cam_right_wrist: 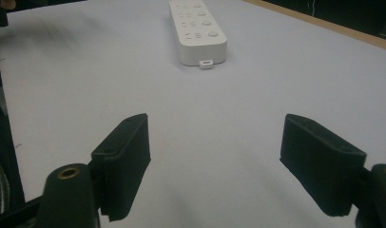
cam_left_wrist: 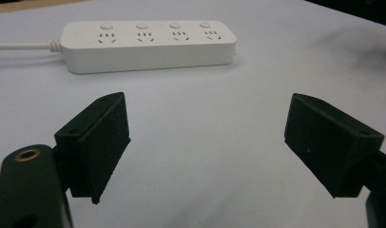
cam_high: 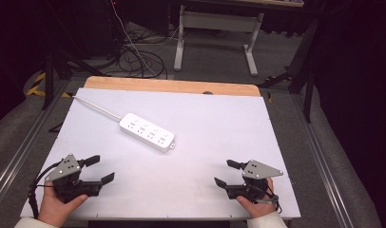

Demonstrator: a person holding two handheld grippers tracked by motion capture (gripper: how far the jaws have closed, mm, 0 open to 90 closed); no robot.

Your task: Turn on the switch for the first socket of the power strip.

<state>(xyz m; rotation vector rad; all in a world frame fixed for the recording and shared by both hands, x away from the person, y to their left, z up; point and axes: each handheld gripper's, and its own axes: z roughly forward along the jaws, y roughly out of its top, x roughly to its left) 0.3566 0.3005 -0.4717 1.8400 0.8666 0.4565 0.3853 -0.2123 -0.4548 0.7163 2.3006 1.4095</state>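
Both grippers (cam_high: 100, 169) (cam_high: 226, 173) low, jaws apart

Power strip (cam_high: 147, 131) mid-table (cam_high: 219, 118), behind and between left gripper (cam_high: 100, 168) and right gripper (cam_high: 226, 173).

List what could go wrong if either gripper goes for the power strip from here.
1. The power strip lies flat on the smooth white table; a gripper closing on it may push it away rather than lift it.
2. Its cord trails to the table's far left edge, so a lift could drag or snag.
3. Left gripper and right gripper, both open, might collide if they converge on it.
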